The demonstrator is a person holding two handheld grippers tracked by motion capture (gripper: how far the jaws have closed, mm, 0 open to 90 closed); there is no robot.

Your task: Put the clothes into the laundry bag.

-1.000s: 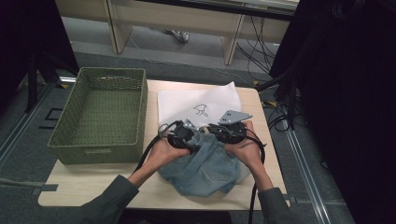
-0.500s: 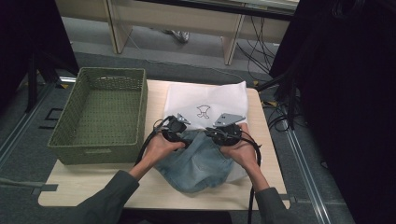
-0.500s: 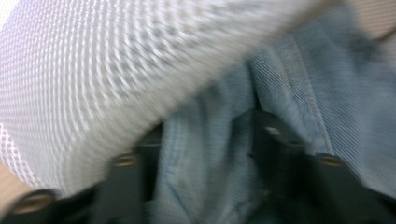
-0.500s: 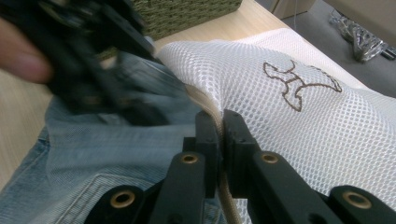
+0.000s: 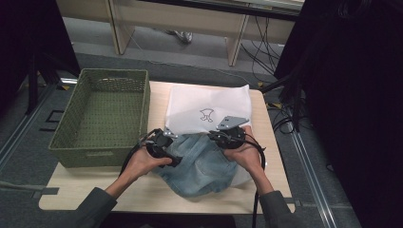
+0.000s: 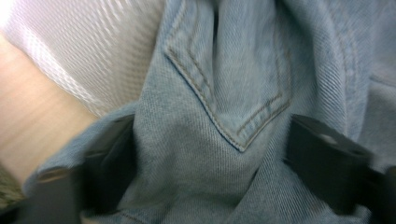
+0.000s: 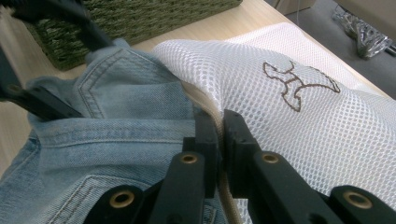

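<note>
A pair of light blue jeans [image 5: 199,166] lies bunched at the table's front, its upper part at the mouth of a white mesh bag [image 5: 209,102] with a brown emblem. My left gripper [image 5: 164,142] is at the jeans' left edge. Its jaws have just been opening and stand wide, with a denim pocket [image 6: 219,93] loosely between them. My right gripper [image 7: 220,135] is shut on the mesh bag's [image 7: 299,116] trimmed edge, just above the jeans [image 7: 116,121]; it sits at the jeans' upper right [image 5: 225,137].
A green woven basket [image 5: 100,114] stands at the left, against the wooden table [image 5: 142,194]. Cables trail from both grippers toward the person. Dark equipment and loose cables crowd the floor at the right.
My left gripper has slid left along the jeans and its jaws have spread apart. The right gripper has stayed on the bag's edge.
</note>
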